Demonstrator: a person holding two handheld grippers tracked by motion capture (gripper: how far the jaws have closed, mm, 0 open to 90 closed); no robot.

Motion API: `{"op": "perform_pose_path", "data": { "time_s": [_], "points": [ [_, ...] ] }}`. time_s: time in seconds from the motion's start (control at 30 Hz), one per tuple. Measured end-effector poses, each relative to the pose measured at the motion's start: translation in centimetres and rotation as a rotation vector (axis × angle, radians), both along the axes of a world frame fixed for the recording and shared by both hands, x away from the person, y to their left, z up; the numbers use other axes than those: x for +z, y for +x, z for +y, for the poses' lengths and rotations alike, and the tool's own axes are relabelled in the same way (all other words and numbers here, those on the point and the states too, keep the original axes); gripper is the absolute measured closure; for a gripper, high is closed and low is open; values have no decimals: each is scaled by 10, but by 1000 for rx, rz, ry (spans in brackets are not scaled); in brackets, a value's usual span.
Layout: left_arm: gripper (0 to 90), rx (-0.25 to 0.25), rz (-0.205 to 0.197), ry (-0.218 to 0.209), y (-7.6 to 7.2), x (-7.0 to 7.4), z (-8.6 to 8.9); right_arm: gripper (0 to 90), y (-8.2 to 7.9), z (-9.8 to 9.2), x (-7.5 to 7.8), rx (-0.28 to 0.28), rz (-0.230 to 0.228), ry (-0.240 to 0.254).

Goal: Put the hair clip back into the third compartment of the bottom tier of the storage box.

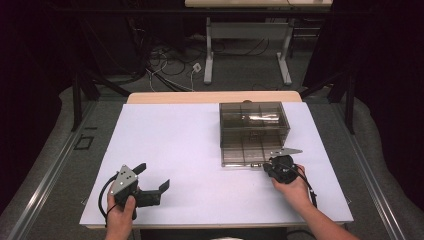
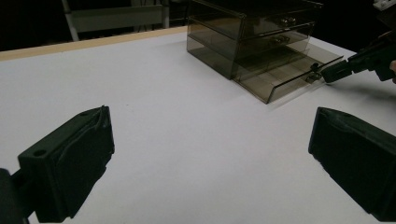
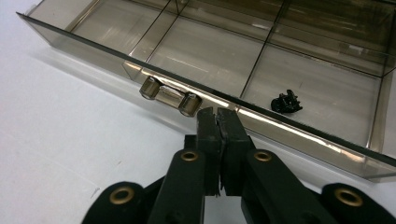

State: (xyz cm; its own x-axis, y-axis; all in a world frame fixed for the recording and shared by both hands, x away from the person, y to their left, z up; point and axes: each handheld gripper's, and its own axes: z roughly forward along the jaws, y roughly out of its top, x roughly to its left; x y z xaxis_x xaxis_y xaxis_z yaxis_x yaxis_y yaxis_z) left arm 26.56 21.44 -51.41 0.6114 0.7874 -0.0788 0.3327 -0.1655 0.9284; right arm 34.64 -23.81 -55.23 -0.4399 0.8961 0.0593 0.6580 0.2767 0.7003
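Two black jaws of the right gripper (image 3: 217, 116) are pressed together on nothing, tips just beside the drawer's handle (image 3: 169, 96), the pulled-out drawer (image 3: 261, 60) directly ahead. Well apart, the left gripper (image 1: 152, 178) rests with jaws spread wide on the tabletop (image 1: 175, 145).

smoky brown drawer box (image 1: 254, 131), white table (image 1: 165, 150), black gripper (image 3: 217, 122)

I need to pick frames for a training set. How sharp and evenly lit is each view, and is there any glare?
High view: soft overall, white table bright, surroundings nearly black. Left gripper view: the drawer box fairly sharp, the left claw blurred in the foreground, and the background dark. Right gripper view: crisp on the right claw, with glare streaks along the drawer front and its handle.
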Motion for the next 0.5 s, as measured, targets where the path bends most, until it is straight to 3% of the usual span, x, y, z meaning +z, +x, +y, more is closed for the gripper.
{"op": "perform_pose_path", "data": {
  "time_s": [0.33,0.5],
  "points": [
    [4,3,2,-5,0,0,1,900,4,4,0,19,14,2],
    [4,5,3,-7,1,0,1,900,7,3,0,3,33,28]
  ]
}}
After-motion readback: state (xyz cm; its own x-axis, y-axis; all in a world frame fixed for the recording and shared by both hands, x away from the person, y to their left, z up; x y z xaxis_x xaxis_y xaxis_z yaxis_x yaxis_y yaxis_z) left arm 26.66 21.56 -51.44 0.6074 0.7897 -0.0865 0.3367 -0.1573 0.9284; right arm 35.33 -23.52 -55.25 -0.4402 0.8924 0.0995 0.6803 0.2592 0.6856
